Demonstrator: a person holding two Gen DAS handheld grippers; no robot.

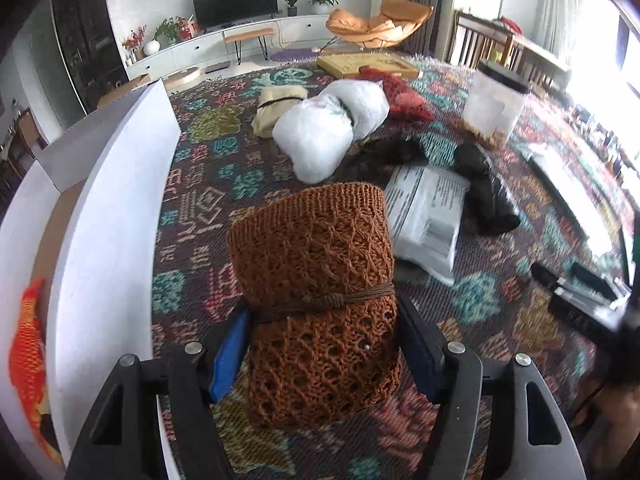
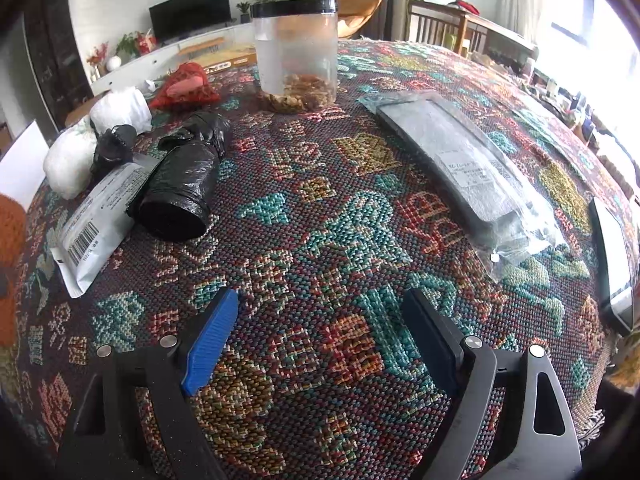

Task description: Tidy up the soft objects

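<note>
The left tool [image 1: 324, 344] grips a rust-brown knitted bundle [image 1: 316, 280] tied with cord, lifted above the worktop [image 1: 192, 208] near its left edge, beside a white box [image 1: 108, 184]. The step seems the carrying; next it must go over the box wall and release. The right tool [image 2: 320, 336] hangs wide and empty.

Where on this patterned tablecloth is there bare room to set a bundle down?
Widest bare patch: the middle of the tablecloth, between the black bag roll and the grey packaged slab, ahead of the open right gripper. Crowded: around the white bundle, mailer and clear jar.
</note>
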